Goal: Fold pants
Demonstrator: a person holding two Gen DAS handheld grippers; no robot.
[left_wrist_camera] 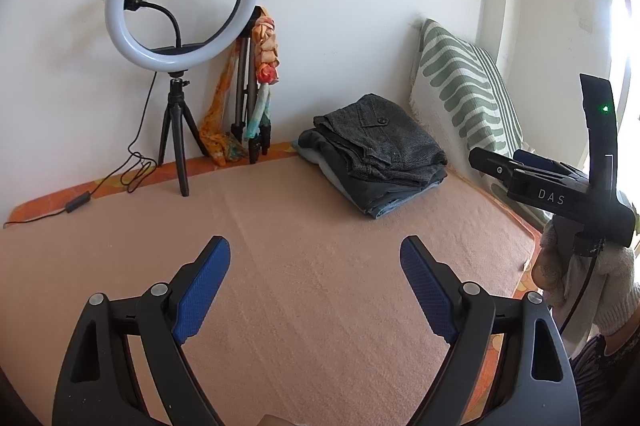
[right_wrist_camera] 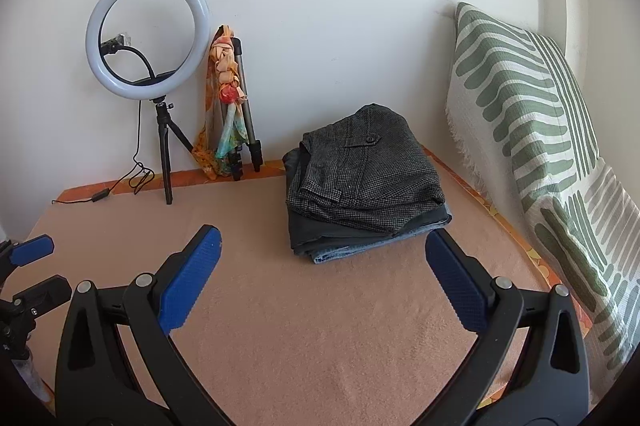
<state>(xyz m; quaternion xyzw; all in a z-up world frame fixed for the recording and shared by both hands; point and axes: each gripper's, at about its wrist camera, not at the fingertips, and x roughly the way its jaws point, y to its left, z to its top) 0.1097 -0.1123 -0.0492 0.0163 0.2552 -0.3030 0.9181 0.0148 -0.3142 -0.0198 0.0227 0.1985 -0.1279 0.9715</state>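
A stack of folded pants (left_wrist_camera: pixel 380 154) lies at the back of the peach blanket (left_wrist_camera: pixel 300 286), grey tweed pair on top, dark and blue denim beneath; it also shows in the right wrist view (right_wrist_camera: pixel 364 178). My left gripper (left_wrist_camera: pixel 316 254) is open and empty, held above the blanket in front of the stack. My right gripper (right_wrist_camera: pixel 324 246) is open and empty, just in front of the stack. The right gripper's body (left_wrist_camera: pixel 560 194) shows at the right edge of the left wrist view. The left gripper's fingertips (right_wrist_camera: pixel 32 250) show at the left edge of the right wrist view.
A ring light on a small tripod (left_wrist_camera: pixel 180 26) stands at the back left with its cable on the blanket. A folded tripod with a colourful scarf (left_wrist_camera: pixel 260 86) leans on the wall. A green-striped pillow (right_wrist_camera: pixel 540 146) lines the right side.
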